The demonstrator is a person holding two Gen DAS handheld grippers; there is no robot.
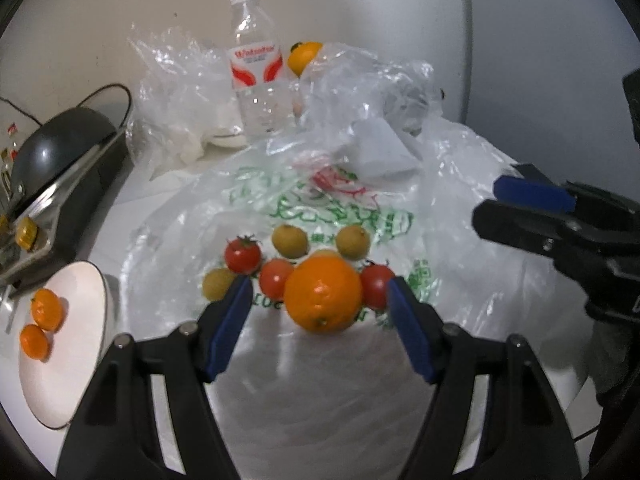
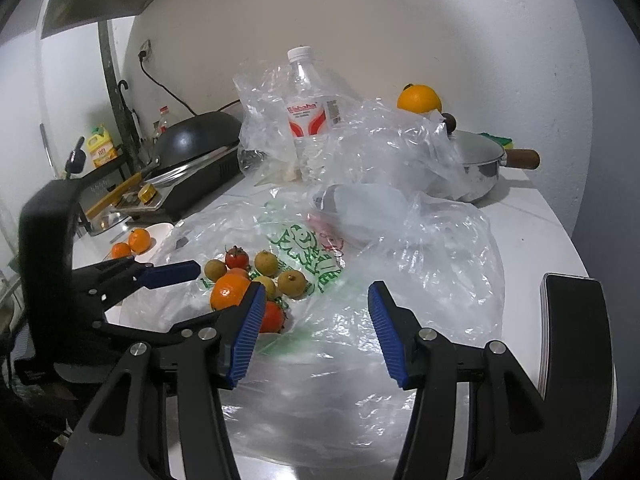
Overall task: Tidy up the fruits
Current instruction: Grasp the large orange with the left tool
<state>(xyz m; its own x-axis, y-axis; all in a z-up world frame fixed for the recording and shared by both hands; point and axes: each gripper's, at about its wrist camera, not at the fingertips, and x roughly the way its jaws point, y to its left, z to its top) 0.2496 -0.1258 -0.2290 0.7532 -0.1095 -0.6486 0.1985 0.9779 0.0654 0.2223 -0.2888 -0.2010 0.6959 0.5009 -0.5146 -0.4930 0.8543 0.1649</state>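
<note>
A pile of fruit lies on a printed plastic bag: a mandarin orange, red tomatoes and brownish longans. My left gripper is open, its blue fingers either side of the orange without touching it. A white plate at the left holds two small mandarins. My right gripper is open and empty over the bag, just right of the pile; it also shows in the left wrist view. The plate also shows in the right wrist view.
A water bottle stands behind among crumpled clear bags. Another orange sits at the back by a lidded steel pan. A black wok on a stove is at the left. A wall rises behind.
</note>
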